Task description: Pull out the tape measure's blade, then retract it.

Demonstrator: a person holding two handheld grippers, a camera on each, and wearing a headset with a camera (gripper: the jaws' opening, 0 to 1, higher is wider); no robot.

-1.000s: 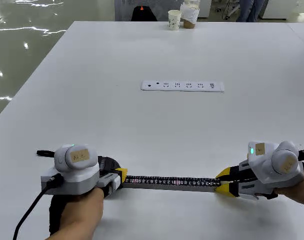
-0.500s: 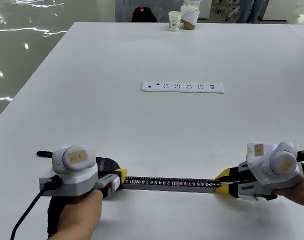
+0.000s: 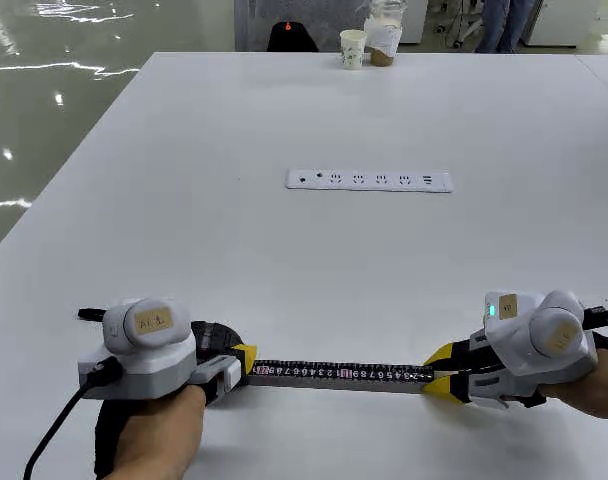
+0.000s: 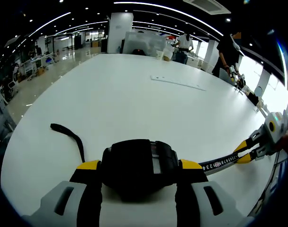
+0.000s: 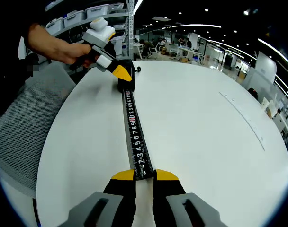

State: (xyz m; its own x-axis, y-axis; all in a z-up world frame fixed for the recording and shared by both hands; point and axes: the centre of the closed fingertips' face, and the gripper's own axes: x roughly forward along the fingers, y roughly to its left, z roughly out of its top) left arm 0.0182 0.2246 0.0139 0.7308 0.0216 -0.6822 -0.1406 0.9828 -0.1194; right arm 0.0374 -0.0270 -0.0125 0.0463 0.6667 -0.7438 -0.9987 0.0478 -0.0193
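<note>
Left tongs clamped from both sides on tape measure, black case, sitting on tabletop at near left edge. Yellow tips press against case sides, case fills the gap between jaws. Left hand holds that tool from below, black cable trails off toward near edge. Thin black strap lies loose on tabletop just left of case.

Right tongs nearly closed, pinching free end of blade between yellow tips. Right hand grips that tool at near right. Blade is drawn out, black with pale numerals, running straight and flat along tabletop from case on left to right tongs; the two tools are well apart. In right gripper view the numerals read up the blade toward left tongs at far end; grey mesh chair is off tabletop edge at left.

Mid-tabletop, well beyond blade: white power strip, lying flat, crosswise. Far edge: paper cup upright, second cup just beside it. Glossy floor left of tabletop.
</note>
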